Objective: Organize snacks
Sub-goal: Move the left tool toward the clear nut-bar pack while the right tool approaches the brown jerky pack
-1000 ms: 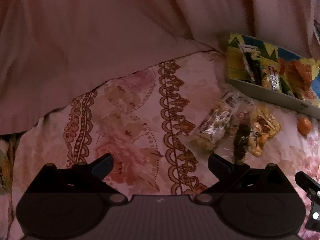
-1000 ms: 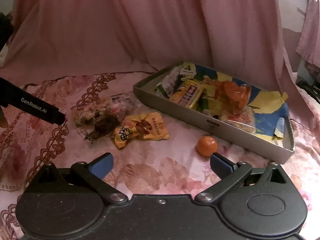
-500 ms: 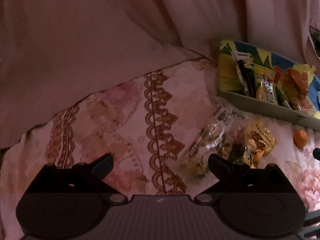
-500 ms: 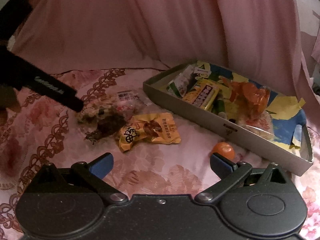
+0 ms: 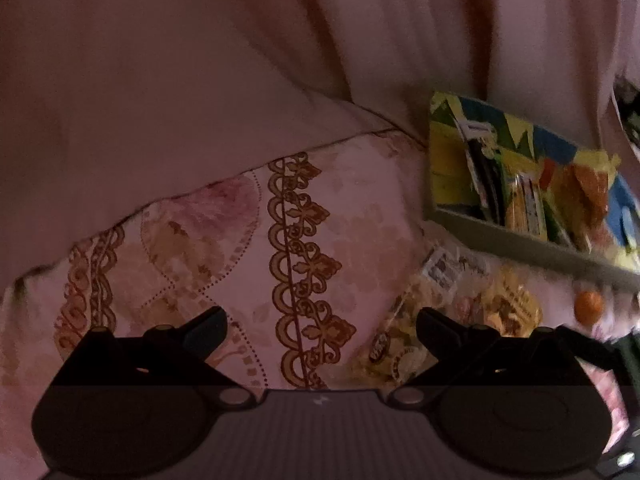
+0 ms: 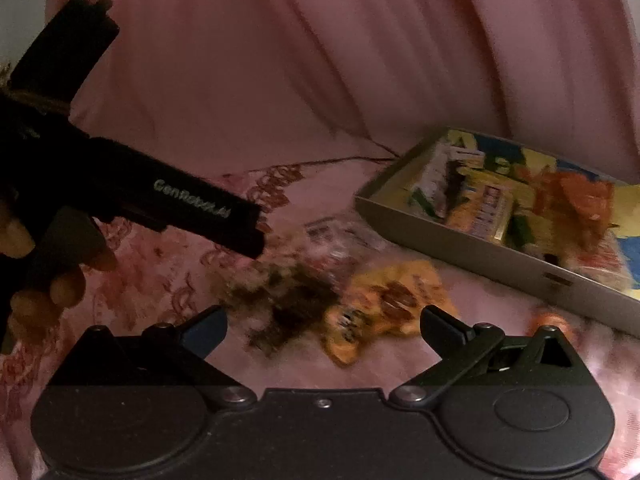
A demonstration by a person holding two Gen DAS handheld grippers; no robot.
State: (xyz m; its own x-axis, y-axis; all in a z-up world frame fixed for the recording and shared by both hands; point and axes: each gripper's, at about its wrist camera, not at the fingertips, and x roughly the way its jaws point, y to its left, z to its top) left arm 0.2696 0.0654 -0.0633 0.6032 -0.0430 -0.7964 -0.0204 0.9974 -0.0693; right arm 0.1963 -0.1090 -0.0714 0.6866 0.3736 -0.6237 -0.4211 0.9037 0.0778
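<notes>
My left gripper (image 5: 320,320) hangs over the flowered pink cloth (image 5: 320,216), jaws spread wide, nothing between them. Its right finger (image 5: 440,328) overlaps the near end of a clear snack packet (image 5: 404,320) in view; I cannot tell whether it touches.

My right gripper (image 6: 322,322) is likewise wide and empty, low over the loose pile. In its view, a dark, blurred snack bag (image 6: 296,304) lies between the fingers' line of sight, with a yellow-orange packet (image 6: 388,304) just beside it on the right. The clear packet (image 6: 344,236) sits behind both.

A small orange round piece (image 5: 588,306) rests on the cloth close to the front wall of the grey tray (image 6: 480,256), apart from the pile.

The tray sits to the right of the pile, against the pink curtain (image 6: 320,80). Inside are several wrapped snacks: a green-and-white pack, a yellow bar, an orange bag. Detail is smeared by motion blur.

From the right wrist camera, the left gripper's black body (image 6: 160,204) reaches in from the left edge, held by a hand (image 6: 44,276), its tip above the pile's far left side.
</notes>
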